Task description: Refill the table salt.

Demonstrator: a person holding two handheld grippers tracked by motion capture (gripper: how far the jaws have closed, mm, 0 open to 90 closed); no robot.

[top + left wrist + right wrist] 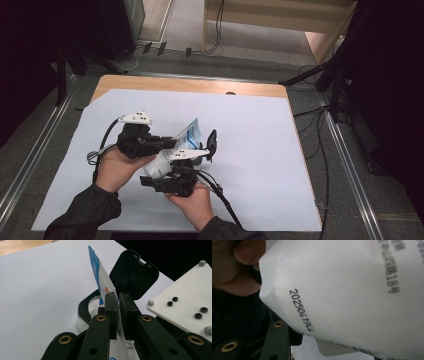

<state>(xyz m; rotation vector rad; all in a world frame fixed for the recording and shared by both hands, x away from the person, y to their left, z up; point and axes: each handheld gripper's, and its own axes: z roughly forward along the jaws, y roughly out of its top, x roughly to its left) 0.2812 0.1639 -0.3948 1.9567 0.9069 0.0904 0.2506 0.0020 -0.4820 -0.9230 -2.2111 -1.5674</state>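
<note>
Pinching pouch (100, 277) top edge — left gripper (118, 312); open lid (133, 273) just beside.

White-blue pouch (186, 140) – tilted, held above table; black flip-lid container (86, 307) open.

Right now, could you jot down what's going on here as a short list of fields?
Setting: table covered with a white sheet
Item worked on: white and blue pouch
Left hand-held gripper: shut on the pouch's flat edge
Right hand-held gripper: carries the pouch's body; grip unclear
Nearby: black container with hinged lid open, behind the pouch
</note>
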